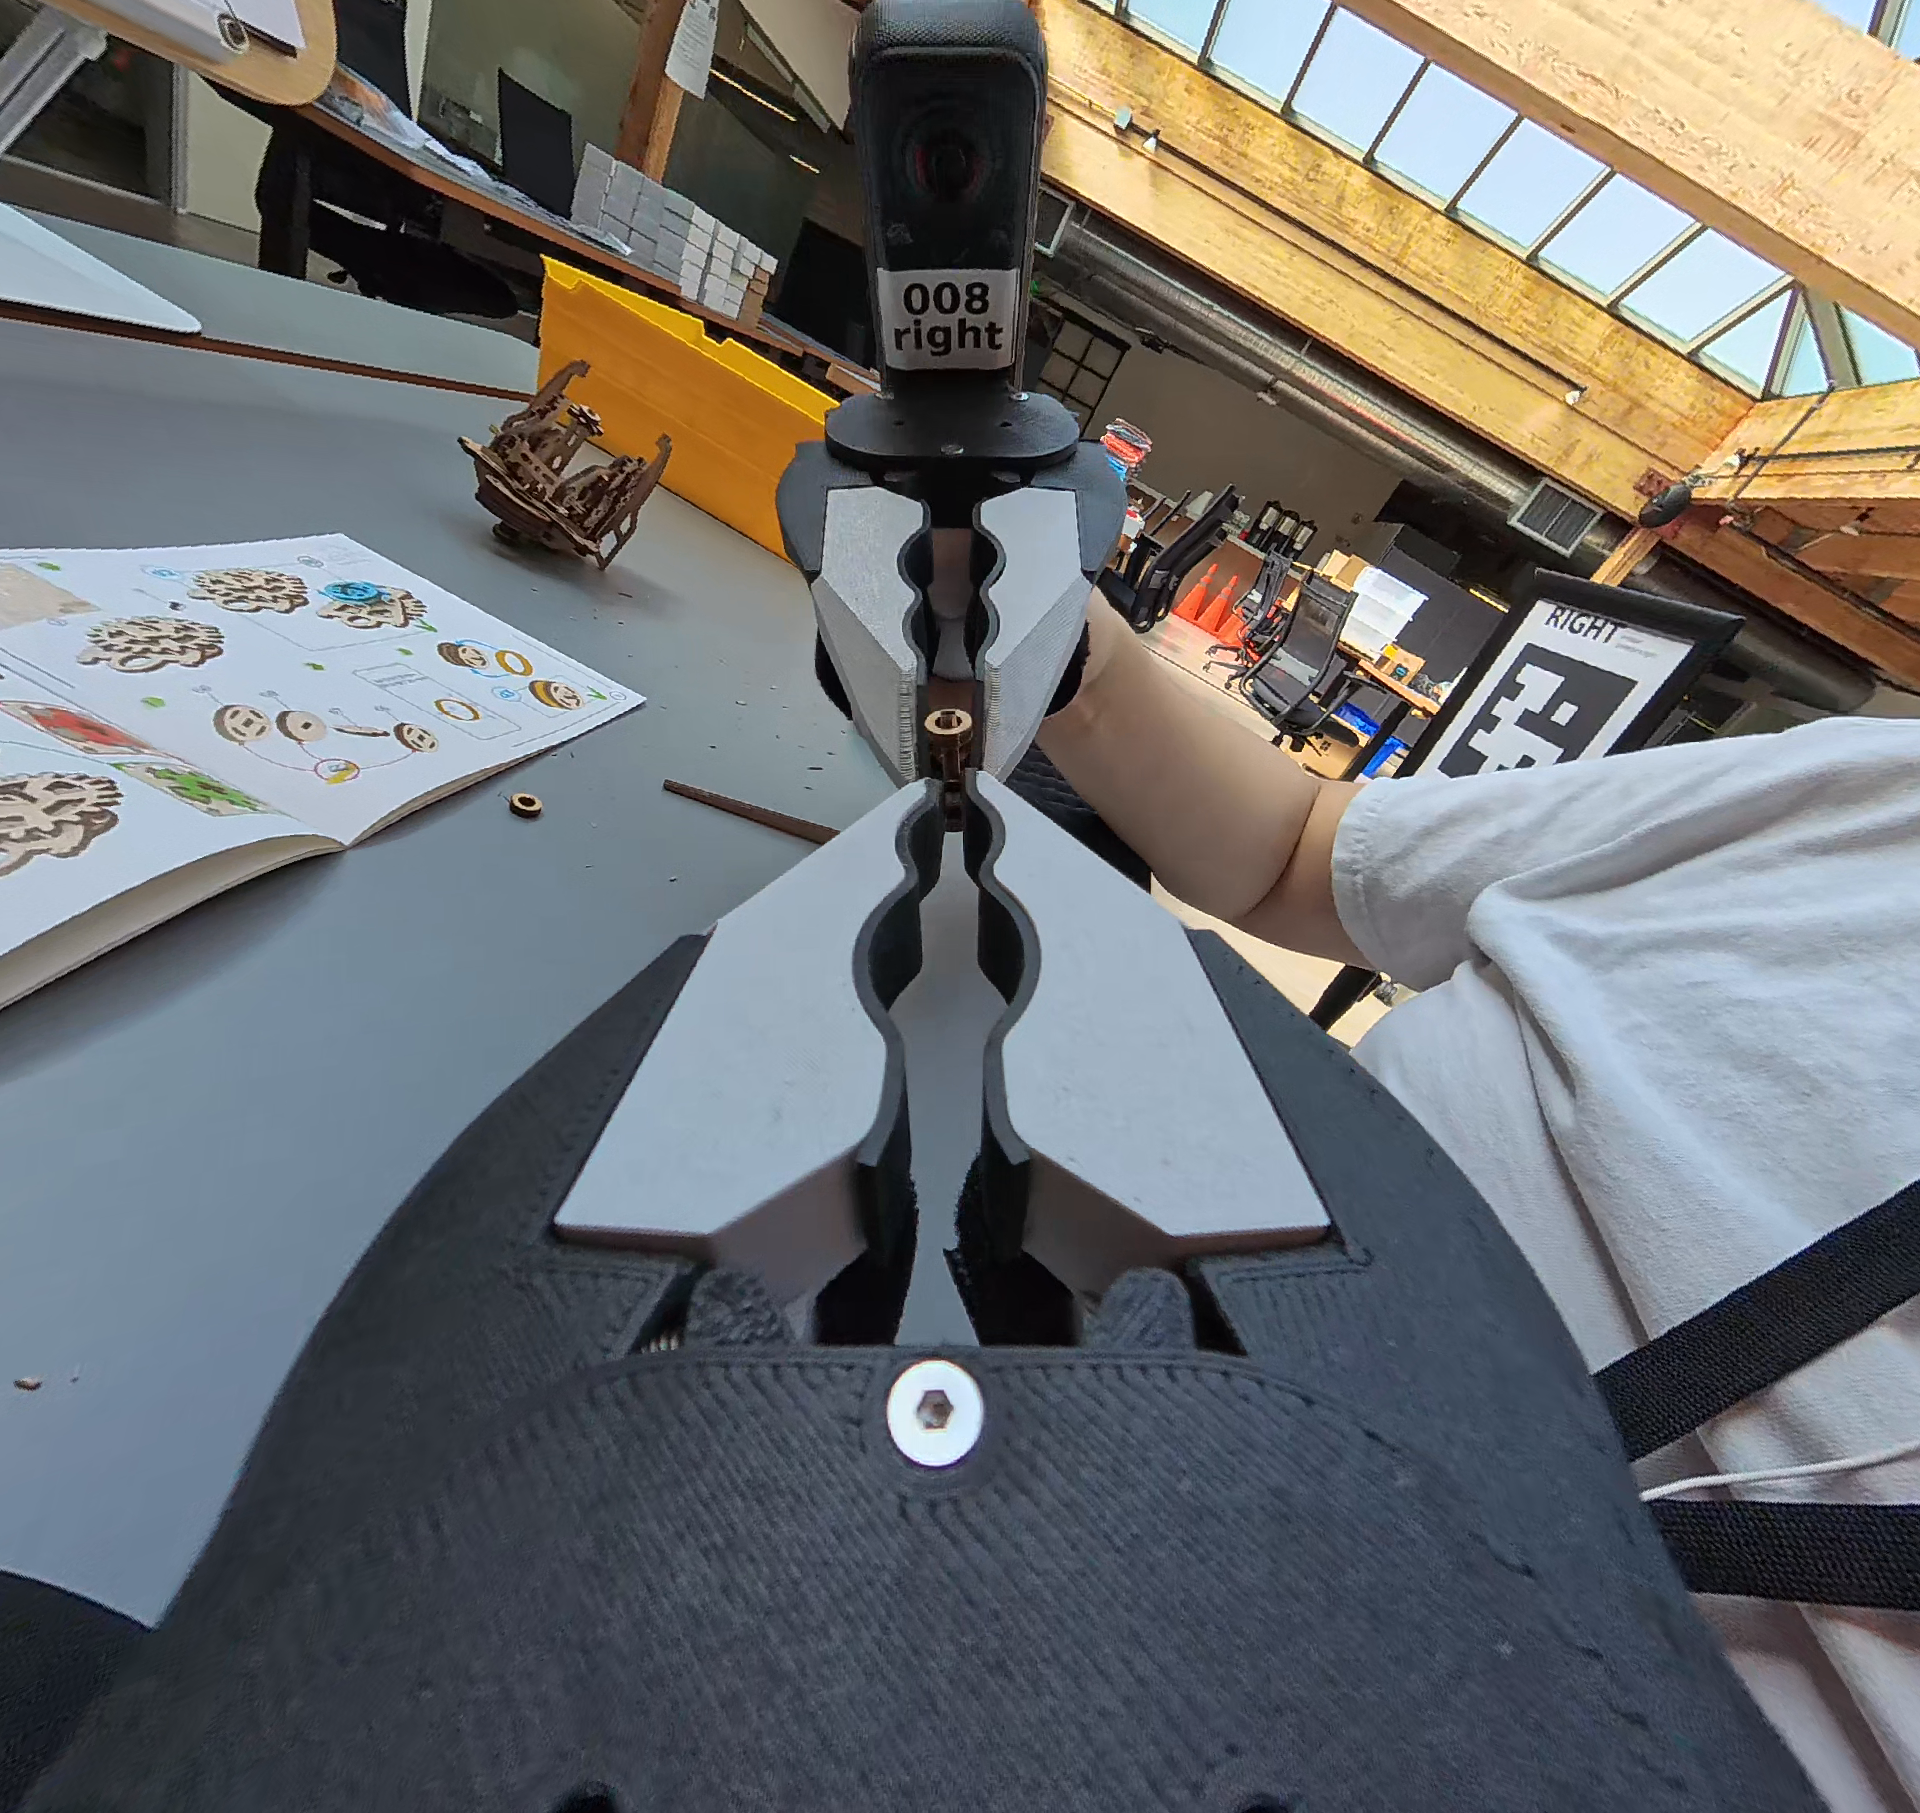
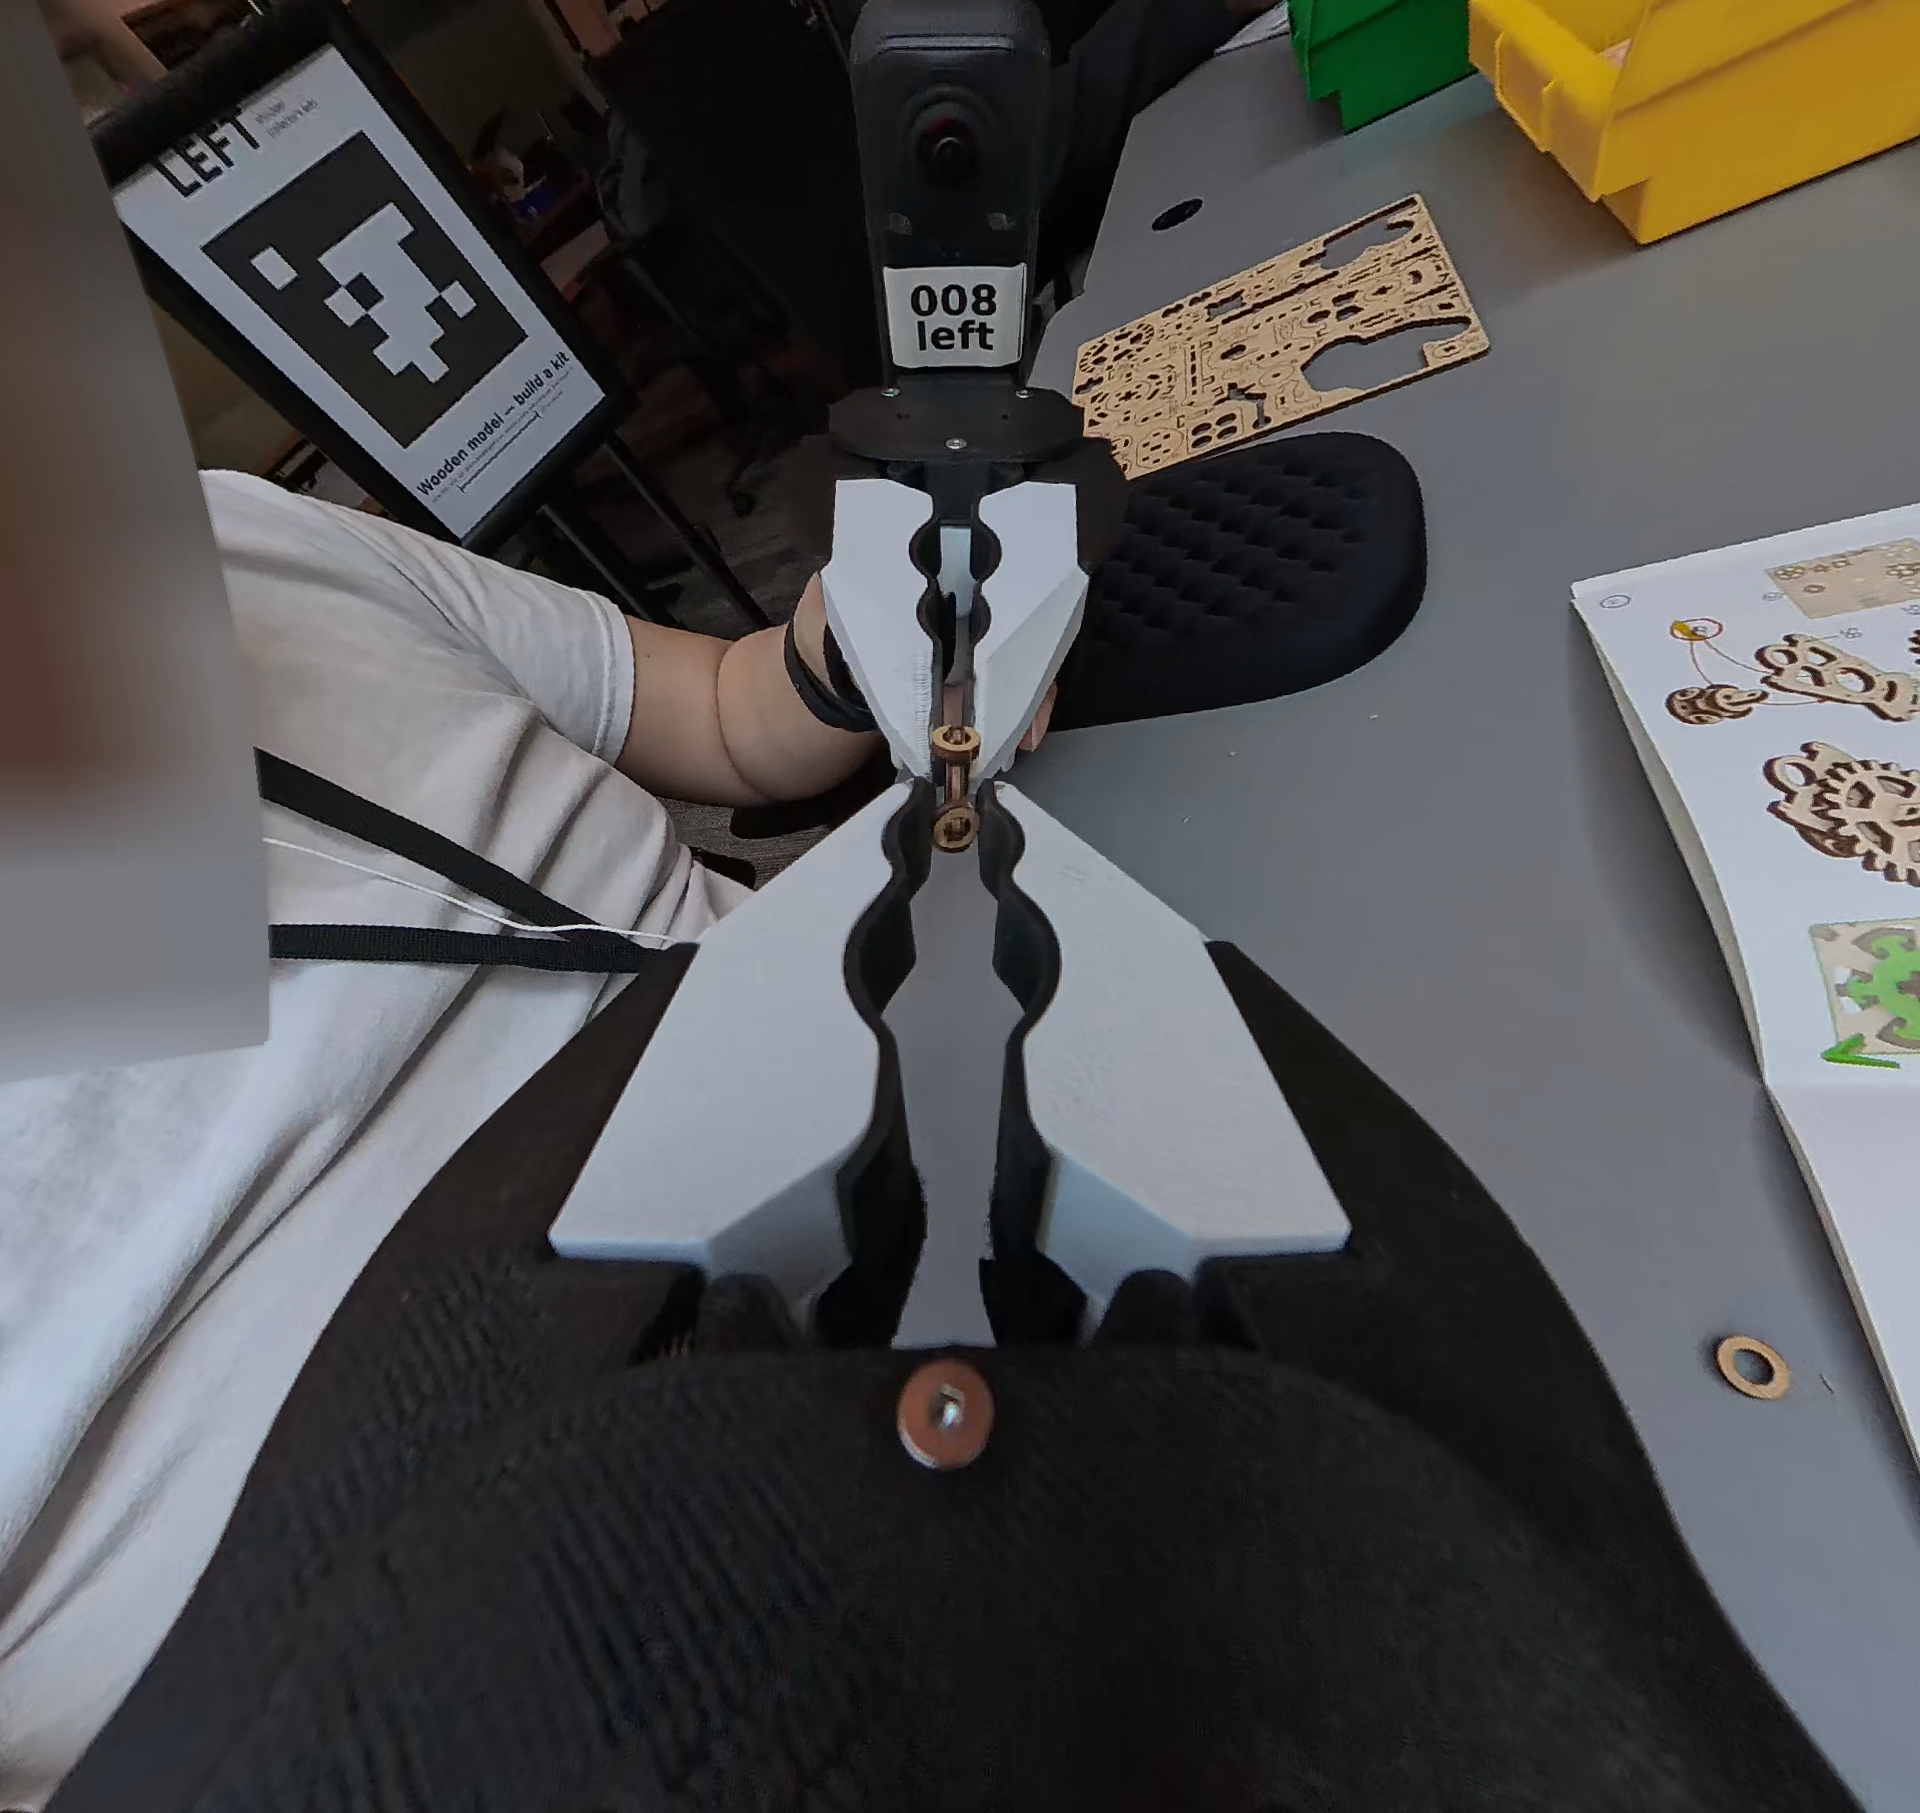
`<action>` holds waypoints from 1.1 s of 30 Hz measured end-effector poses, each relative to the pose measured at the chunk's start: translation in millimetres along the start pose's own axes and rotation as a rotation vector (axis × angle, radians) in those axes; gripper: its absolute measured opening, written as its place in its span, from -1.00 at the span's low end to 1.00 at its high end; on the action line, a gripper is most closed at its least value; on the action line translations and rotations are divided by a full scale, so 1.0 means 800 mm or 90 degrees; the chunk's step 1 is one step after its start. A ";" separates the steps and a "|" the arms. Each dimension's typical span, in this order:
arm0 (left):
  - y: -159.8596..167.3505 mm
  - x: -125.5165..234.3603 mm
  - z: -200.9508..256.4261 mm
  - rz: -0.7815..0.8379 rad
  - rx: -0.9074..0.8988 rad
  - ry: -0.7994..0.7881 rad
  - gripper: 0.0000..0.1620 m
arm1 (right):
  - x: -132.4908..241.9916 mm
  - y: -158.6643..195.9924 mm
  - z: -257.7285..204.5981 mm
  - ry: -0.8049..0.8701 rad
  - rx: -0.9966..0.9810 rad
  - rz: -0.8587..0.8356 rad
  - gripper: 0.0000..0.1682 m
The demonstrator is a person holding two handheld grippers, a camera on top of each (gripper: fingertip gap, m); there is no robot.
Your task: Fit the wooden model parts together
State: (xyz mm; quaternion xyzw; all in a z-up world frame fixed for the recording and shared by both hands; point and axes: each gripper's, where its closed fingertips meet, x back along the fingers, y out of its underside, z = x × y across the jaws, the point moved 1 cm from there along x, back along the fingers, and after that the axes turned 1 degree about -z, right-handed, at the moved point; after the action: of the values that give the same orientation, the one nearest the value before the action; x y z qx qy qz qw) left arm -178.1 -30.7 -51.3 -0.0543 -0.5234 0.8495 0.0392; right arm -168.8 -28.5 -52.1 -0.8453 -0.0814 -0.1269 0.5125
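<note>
My two grippers meet tip to tip above the grey table [image 1: 312, 1088]. My left gripper [image 1: 948, 792] is shut on one end of a small wooden part, which is mostly hidden between its tips. My right gripper [image 2: 954, 813] is shut on a small wooden ring [image 2: 953, 826]. In the right wrist view the left gripper [image 2: 954, 750] pinches a second small ring [image 2: 953, 737], and a thin wooden link [image 2: 954, 781] runs between the two rings. In the left wrist view the right gripper [image 1: 948, 747] holds its ring [image 1: 948, 722]. I cannot tell whether the pieces are fully seated together.
An open instruction booklet [image 1: 260, 703] lies on the table, also in the right wrist view [image 2: 1787, 828]. A half-built wooden model [image 1: 561, 485], a yellow bin [image 1: 675, 413], a loose ring [image 1: 526, 805] and a thin stick [image 1: 748, 810] lie nearby. A punched part sheet [image 2: 1278, 340], black pad [image 2: 1247, 579] and ring [image 2: 1752, 1365] are also there. Both grippers' tips are close together, under 4 cm apart. The half-built wooden model [image 1: 561, 485] is about equally far from each gripper, around 35 cm.
</note>
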 end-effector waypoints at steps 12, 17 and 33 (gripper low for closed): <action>0.000 0.002 0.005 -0.001 -0.014 0.012 -0.92 | 0.004 -0.005 -0.002 0.000 -0.006 0.037 -0.93; 0.003 0.000 0.004 -0.013 -0.031 0.002 -1.00 | 0.004 -0.004 -0.002 -0.006 -0.009 0.045 -0.93; -0.027 0.015 -0.001 0.118 0.016 -0.006 -1.00 | 0.007 -0.036 0.002 0.003 -0.074 0.274 -0.82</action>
State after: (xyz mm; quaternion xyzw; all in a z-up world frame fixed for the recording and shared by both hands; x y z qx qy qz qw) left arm -189.4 -18.8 -33.2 -0.0982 -0.5055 0.8562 -0.0413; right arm -171.0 -13.6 -27.0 -0.8712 0.1098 -0.0208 0.4781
